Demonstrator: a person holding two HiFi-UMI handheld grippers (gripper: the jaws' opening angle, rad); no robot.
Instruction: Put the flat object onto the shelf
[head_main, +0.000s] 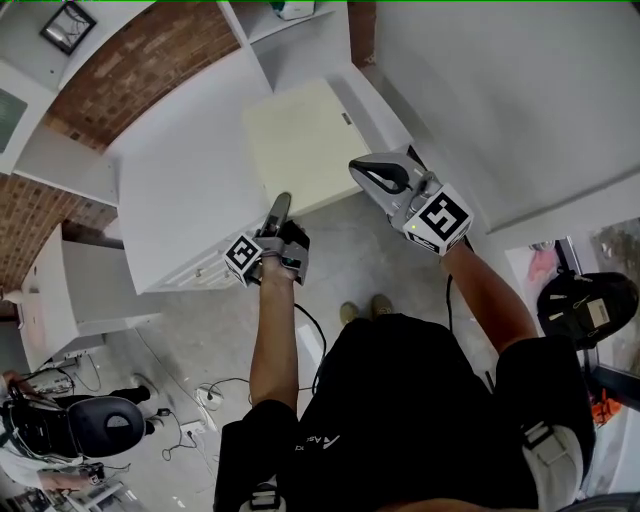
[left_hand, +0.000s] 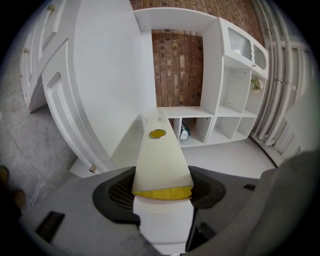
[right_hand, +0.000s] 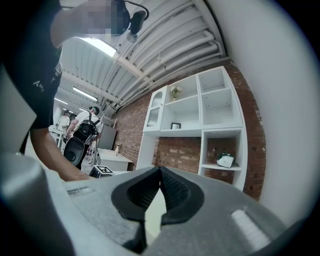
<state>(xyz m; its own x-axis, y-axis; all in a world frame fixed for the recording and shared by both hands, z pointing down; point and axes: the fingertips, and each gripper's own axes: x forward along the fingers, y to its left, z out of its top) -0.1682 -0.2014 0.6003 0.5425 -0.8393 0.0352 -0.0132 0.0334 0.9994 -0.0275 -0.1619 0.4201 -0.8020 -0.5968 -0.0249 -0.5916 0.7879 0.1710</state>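
Observation:
The flat object is a pale cream board held out ahead of the person, above a white cabinet. My left gripper grips its near edge. In the left gripper view the board runs forward from between the jaws, showing a yellow near edge and a round yellow spot, and my left gripper is shut on it. My right gripper hovers at the board's right edge, shut with nothing between its fingers. In the right gripper view my right gripper has its tips touching. The white shelf unit stands ahead against brick.
A white cabinet with panelled doors stands below and left of the board. A small green-and-white item sits in a lower cubby. A person with a backpack stands far off. Cables lie on the floor.

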